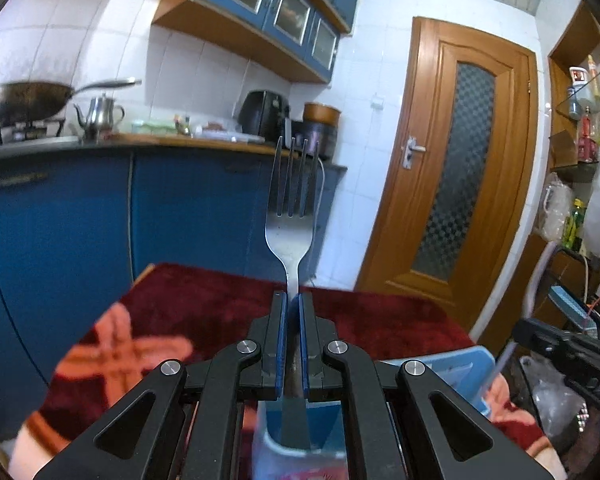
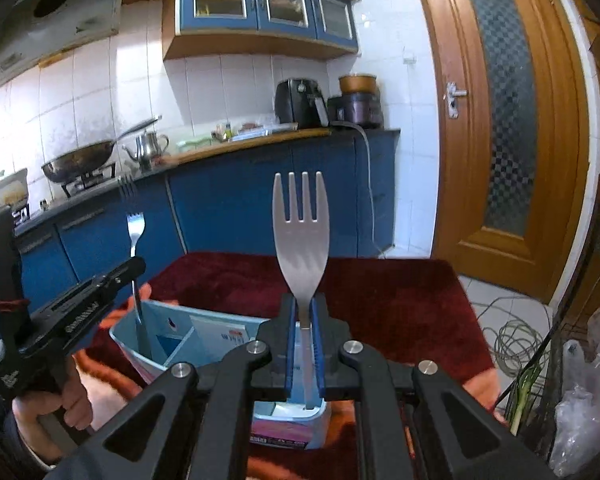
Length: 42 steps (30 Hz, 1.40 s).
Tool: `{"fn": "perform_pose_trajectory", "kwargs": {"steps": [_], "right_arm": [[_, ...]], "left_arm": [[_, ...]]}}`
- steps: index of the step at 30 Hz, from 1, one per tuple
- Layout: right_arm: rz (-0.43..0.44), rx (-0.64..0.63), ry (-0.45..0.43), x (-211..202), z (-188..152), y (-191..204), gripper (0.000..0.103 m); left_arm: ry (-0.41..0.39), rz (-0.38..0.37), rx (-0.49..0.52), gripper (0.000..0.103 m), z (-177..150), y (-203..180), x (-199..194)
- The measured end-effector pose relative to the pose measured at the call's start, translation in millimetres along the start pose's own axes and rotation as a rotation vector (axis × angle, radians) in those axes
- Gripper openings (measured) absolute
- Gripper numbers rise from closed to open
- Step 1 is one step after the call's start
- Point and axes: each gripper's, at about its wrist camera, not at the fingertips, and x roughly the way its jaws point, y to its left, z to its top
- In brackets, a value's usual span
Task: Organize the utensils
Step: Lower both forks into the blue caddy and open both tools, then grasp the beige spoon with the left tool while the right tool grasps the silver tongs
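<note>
With a fork (image 1: 290,220) pinched in the left hand-held gripper (image 1: 293,300) and a spork (image 2: 300,232) in the right hand-held gripper (image 2: 304,300), either handle could be caught on the divided blue holder's (image 2: 156,356) rim and slip

Below and ahead of my right jaws I see a table under a dark red plush cloth (image 2: 400,300) with a paler pink pattern. A pale blue divided holder (image 2: 204,340) stands directly on it, just under and left of those jaws, its partitions forming separate compartments. From my left jaws the same cloth (image 1: 220,312) spreads ahead and to both sides, and the holder's blue rim (image 1: 460,372) shows low to their right.
</note>
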Motion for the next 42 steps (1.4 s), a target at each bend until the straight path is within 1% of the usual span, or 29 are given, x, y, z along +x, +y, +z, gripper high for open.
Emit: {"fn": "perform_pose_trajectory", "kwargs": {"steps": [1, 3, 4, 5, 6, 7, 8, 9, 13, 16, 21, 23, 27, 29, 32, 34, 37, 42], "right_arm": [[0.004, 0.008, 0.007, 2.3, -1.7, -0.2, 0.010], [0.019, 0.028, 0.015, 4.3, -5.9, 0.1, 0.019], [0.027, 0.035, 0.011, 4.1, -7.2, -1.2, 0.028], [0.034, 0.043, 0.005, 3.0, -8.6, -1.5, 0.034], [0.041, 0.050, 0.000, 1.1, -9.6, -1.1, 0.034], [0.040, 0.053, -0.001, -0.1, -9.1, -1.4, 0.035], [0.038, 0.056, -0.003, -1.5, -9.8, -1.1, 0.035], [0.038, 0.059, -0.004, -2.1, -10.4, -1.1, 0.035], [0.041, 0.064, -0.006, -7.4, -11.8, 0.1, 0.036], [0.047, 0.068, -0.008, -13.3, -13.3, 0.6, 0.038], [0.048, 0.071, -0.003, -24.6, -16.0, 1.3, 0.041], [0.056, 0.078, 0.009, -29.3, -18.3, -0.1, 0.044], [0.053, 0.080, 0.044, -36.3, -23.5, 0.1, 0.045], [0.052, 0.082, 0.071, -39.9, -27.7, -0.9, 0.045], [0.049, 0.084, 0.110, -43.6, -34.2, -3.4, 0.046], [0.046, 0.081, 0.144, -45.7, -40.0, -4.6, 0.046], [0.035, 0.070, 0.197, -47.6, -49.2, -6.0, 0.046], [0.030, 0.078, 0.292, -48.3, -65.0, -9.7, 0.047]], "left_arm": [[-0.005, 0.001, 0.001, 0.006, -0.6, 1.7, -1.6], [-0.003, 0.014, 0.001, 0.007, 0.4, 4.3, -5.1], [0.002, 0.013, -0.009, 0.007, 1.1, 7.2, -7.1], [0.011, 0.003, -0.019, 0.011, 1.6, 9.9, -8.8], [0.021, -0.006, -0.023, 0.014, 2.0, 10.7, -9.4], [0.037, -0.014, -0.023, 0.022, 1.6, 11.9, -9.6], [0.044, -0.026, -0.021, 0.024, 0.5, 12.6, -10.6], [0.042, -0.040, -0.010, 0.024, -0.5, 11.9, -12.4], [0.036, -0.050, 0.040, 0.025, -1.9, 4.8, -19.9], [0.042, -0.061, 0.045, 0.031, -1.4, 2.9, -25.3], [0.068, -0.071, 0.059, 0.034, -2.0, 3.5, -35.9], [0.089, -0.069, 0.062, 0.037, -2.6, 4.0, -39.9], [0.133, -0.061, 0.074, 0.040, -6.5, 5.8, -48.4], [0.160, -0.045, 0.084, 0.043, -9.1, 6.4, -52.3], [0.206, -0.036, 0.095, 0.045, -13.8, 7.3, -58.1], [0.239, -0.031, 0.105, 0.046, -17.8, 7.7, -62.7], [0.288, -0.022, 0.125, 0.051, -24.9, 7.0, -67.9], [0.384, -0.013, 0.178, 0.053, -42.0, 0.1, -74.2]]}}
